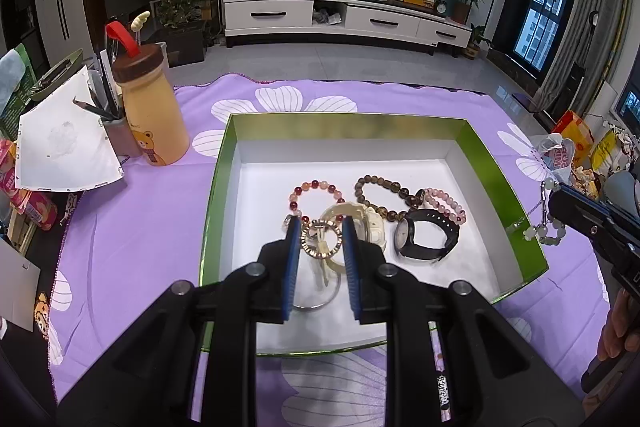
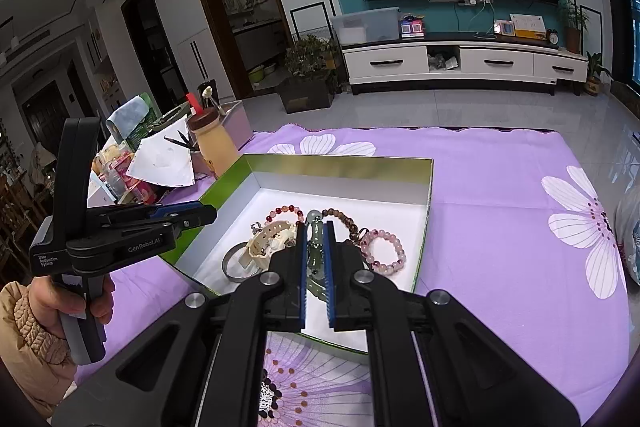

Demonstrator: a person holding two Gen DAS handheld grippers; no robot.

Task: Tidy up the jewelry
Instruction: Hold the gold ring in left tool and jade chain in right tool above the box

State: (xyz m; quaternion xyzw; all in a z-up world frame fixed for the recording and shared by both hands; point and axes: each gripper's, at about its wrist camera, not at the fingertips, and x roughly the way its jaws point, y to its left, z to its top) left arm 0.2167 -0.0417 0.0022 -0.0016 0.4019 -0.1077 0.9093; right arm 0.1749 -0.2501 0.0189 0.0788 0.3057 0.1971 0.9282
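- My left claw [image 1: 321,241], nearest the lens, hangs low over the near-left of the green box [image 1: 505,187]; its blue pads stand slightly apart around a gold ring-shaped piece [image 1: 320,238]. I cannot tell whether they press on it.
- My right claw [image 2: 316,247] is clamped on a pale green jade bead bracelet [image 2: 315,251], which dangles above the box's right side rather than resting in it.
- Risk: the jade strand hangs loosely, so a swing on lowering could hook the dark bead bracelet [image 1: 380,193] or drop it outside the right wall onto the purple cloth [image 1: 140,227] covering the worktop.
- Risk: both claws work over one crowded heap; I judge that lifting the gold piece may drag the cream watch [image 1: 370,223] tangled beneath it.
- Count in the box: three bead bracelets, namely the red-mixed [image 1: 316,189], the dark and the pink [image 1: 446,205]; two watches, the cream one and the black watch [image 1: 424,235]; one silver bangle [image 2: 236,263]; one gold piece.
- Outside it: one yellow bottle [image 1: 154,115].
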